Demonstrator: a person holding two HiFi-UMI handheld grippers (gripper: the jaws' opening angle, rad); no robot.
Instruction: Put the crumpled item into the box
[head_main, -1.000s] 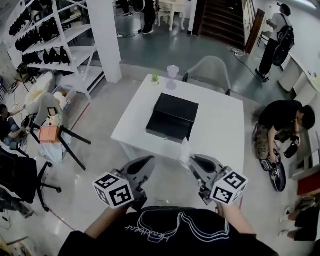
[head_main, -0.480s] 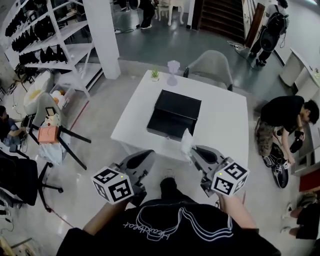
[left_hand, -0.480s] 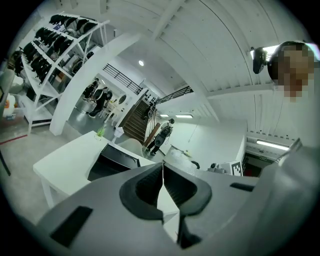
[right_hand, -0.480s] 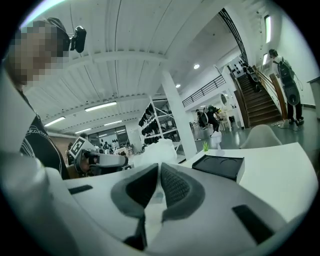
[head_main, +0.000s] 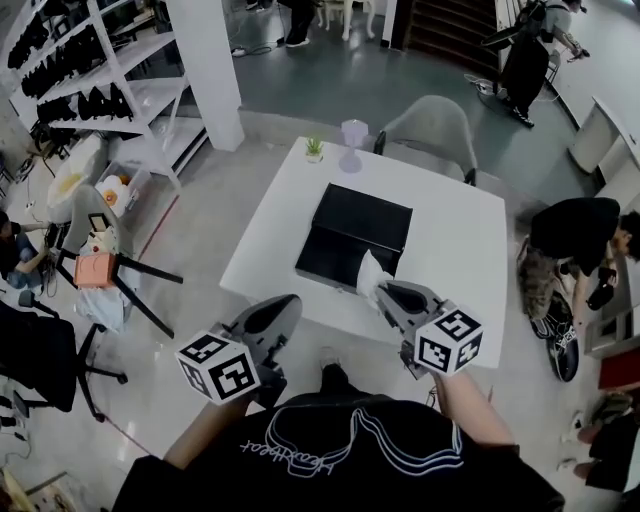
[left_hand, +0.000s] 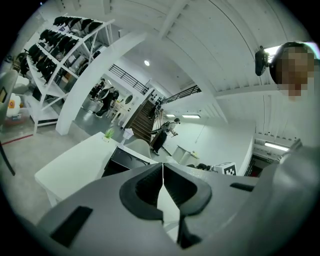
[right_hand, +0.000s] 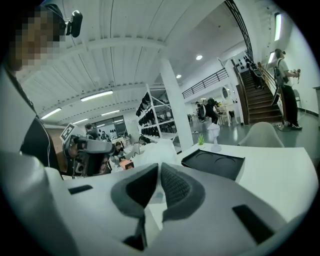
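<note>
Closest to us, our left gripper (head_main: 278, 308) hangs low, its jaws pressed together on nothing. Our right gripper (head_main: 384, 294) pinches the crumpled white paper-like item (head_main: 370, 272), holding it above the near edge of the square white table (head_main: 450, 250), just short of the flat black rectangular box (head_main: 352, 235). We judge the carry is under way. The next move calls for reaching forward over the box and letting go.

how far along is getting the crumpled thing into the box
Done: the crumpled white item is pinched in the right gripper. In hand: it is held up above the white table, at the near side of the black rectangular box. Left: carry it over the box and release.
</note>
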